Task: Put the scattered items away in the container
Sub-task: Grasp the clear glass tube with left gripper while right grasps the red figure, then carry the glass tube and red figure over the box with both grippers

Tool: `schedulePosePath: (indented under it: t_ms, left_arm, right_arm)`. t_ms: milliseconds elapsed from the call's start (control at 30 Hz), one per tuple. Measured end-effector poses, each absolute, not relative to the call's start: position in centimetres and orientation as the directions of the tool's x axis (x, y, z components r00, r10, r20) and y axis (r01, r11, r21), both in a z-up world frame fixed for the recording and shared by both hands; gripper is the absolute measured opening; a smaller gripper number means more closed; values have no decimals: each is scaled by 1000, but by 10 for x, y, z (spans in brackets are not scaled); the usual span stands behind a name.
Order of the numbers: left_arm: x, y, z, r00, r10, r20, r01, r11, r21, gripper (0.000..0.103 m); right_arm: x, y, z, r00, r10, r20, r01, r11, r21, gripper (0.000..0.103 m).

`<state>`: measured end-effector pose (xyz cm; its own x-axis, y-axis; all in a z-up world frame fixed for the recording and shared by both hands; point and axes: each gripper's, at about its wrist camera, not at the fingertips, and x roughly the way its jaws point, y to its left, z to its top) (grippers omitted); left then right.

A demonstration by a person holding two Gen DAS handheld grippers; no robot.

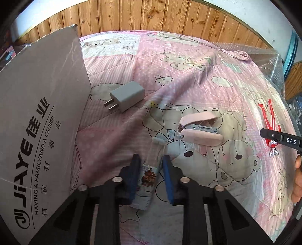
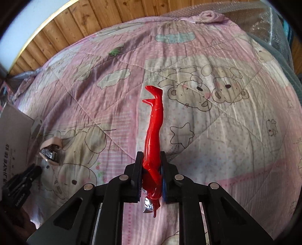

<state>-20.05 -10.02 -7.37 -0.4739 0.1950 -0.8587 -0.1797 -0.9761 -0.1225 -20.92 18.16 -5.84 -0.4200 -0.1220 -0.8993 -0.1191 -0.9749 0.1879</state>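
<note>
My left gripper (image 1: 151, 160) is shut on a clear tube (image 1: 149, 177) with a printed label and a white cap, just right of the tall cardboard box (image 1: 37, 113). On the quilt beyond lie a white charger plug (image 1: 126, 96) and a pink stapler (image 1: 200, 130). My right gripper (image 2: 151, 156) is shut on a red toy figure (image 2: 154, 122), with its legs pointing away and its silver head toward the camera. The left wrist view shows that figure (image 1: 270, 120) at far right, held just above the quilt. The right wrist view shows the stapler (image 2: 51, 150), box (image 2: 11, 128) and left gripper (image 2: 22, 179) at left.
A pink cartoon-bear quilt (image 1: 188, 75) covers the bed. A wood-panelled wall (image 1: 151, 15) runs behind it. Bubble wrap (image 1: 268, 60) lies along the bed's far right edge. A person's hand (image 1: 298, 179) shows at the right border.
</note>
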Motion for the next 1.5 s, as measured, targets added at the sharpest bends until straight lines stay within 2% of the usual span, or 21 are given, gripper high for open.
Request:
schedulePosePath:
  t_ms: [200,367,833,1500]
  left_arm:
    - [-190,-120,-66,-458,275,-845,-145,-961,-234,20]
    - [-173,-118,-48,-467,318,-825,-170,-948,-269,20]
    - [-132,-93,-10,-480,355,-802,-262,-931,-254,20]
    - [-70,-115,31,-519,381,-765,-318,-917,-241,20]
  right_arm:
    - [-202,184,-44,-456,-204,-866,-127,-949,290,16]
    - [-190,177,-32,-482,-250,-840,-98,-937,335,16]
    - [-143,141,-24,-480,-317,-818,-49,-921,386,16]
    - [-79,85,-17,-484,-329,-811,15,-930,368,16]
